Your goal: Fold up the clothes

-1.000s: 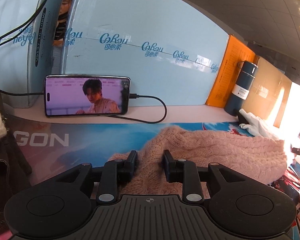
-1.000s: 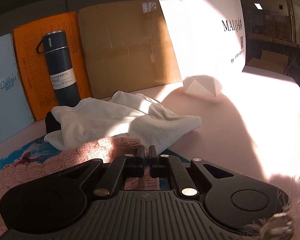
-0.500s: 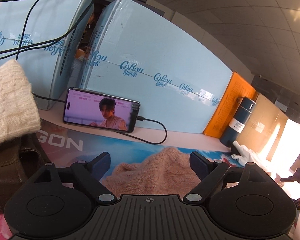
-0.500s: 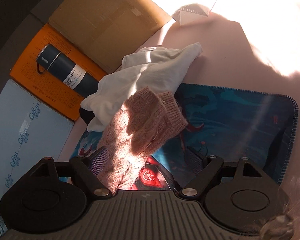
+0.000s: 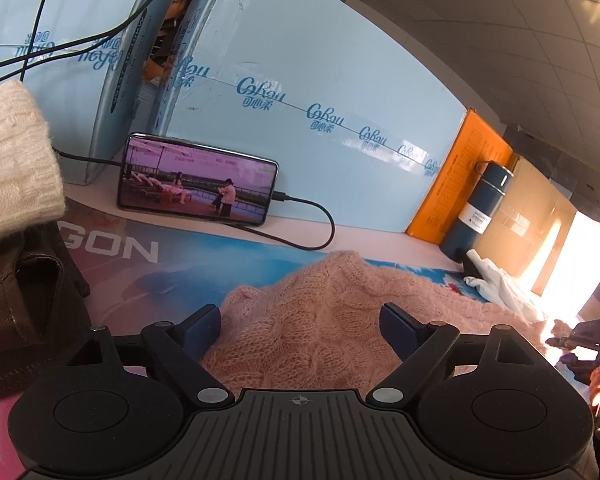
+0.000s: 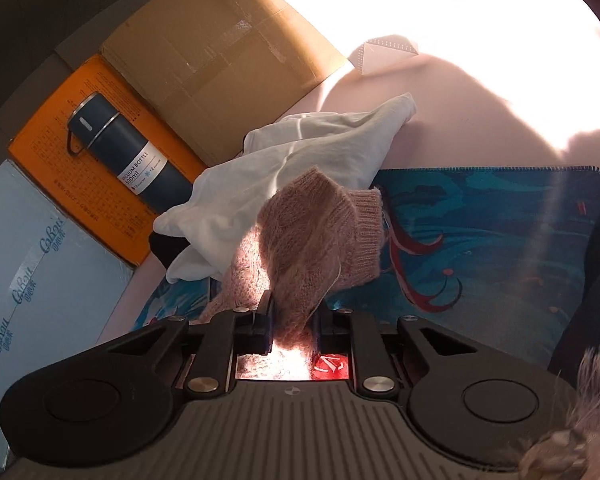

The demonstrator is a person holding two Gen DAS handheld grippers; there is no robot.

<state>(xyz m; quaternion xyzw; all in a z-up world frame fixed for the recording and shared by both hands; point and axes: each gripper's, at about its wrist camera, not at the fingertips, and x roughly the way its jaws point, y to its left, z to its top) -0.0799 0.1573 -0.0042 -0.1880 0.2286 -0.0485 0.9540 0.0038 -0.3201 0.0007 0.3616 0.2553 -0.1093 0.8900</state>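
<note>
My right gripper [image 6: 294, 320] has rolled and just closed on the fuzzy pink knitted sweater [image 6: 300, 236] mid-frame, my left gripper [image 5: 300, 326] gaping above it; next, I'd carry this sleeve across.

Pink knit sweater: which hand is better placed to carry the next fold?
Right, probably. The right gripper has just been closing and its fingers pinch the pink knit sweater near the cuff. The left gripper stands open over the knit, gripping nothing.
</note>
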